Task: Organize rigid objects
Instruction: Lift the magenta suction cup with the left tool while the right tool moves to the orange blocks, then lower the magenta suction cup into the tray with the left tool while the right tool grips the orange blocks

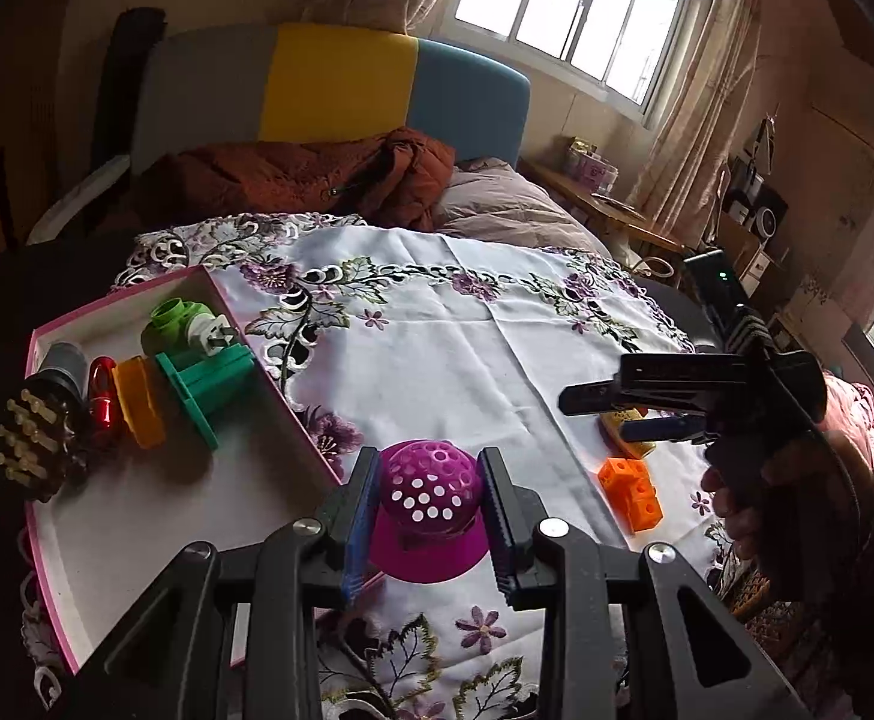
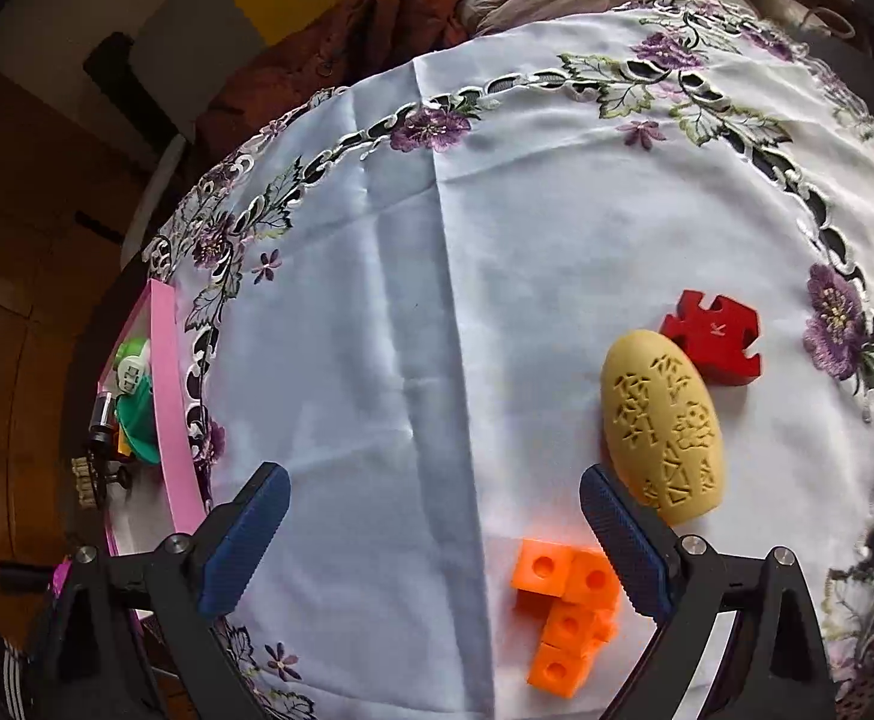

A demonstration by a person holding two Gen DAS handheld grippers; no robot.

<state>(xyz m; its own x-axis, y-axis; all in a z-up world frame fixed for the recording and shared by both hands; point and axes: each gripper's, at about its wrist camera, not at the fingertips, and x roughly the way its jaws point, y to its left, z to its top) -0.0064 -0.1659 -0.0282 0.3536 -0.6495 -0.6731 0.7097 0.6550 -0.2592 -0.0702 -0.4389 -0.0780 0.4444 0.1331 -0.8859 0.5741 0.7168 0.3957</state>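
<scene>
My left gripper [image 1: 428, 501] is shut on a magenta perforated dome [image 1: 431, 492], held just right of the pink-edged box [image 1: 293, 402]. The box holds a green fitting [image 1: 176, 324], a teal bracket [image 1: 209, 387], an orange piece [image 1: 137, 402], a red piece [image 1: 102, 399] and a black brush [image 1: 35, 432]. My right gripper [image 2: 431, 516] is open and empty above the cloth; it also shows in the left wrist view [image 1: 598, 414]. An orange cube cluster [image 2: 565, 606] lies by its right finger. A yellow engraved oval [image 2: 661, 426] and a red puzzle block [image 2: 712, 336] lie beyond.
A white tablecloth with purple embroidered flowers [image 1: 437, 336] covers the round table. A bed with a rust-coloured quilt [image 1: 293, 180] stands behind it. A side table with clutter [image 1: 604, 198] is at the far right under the window.
</scene>
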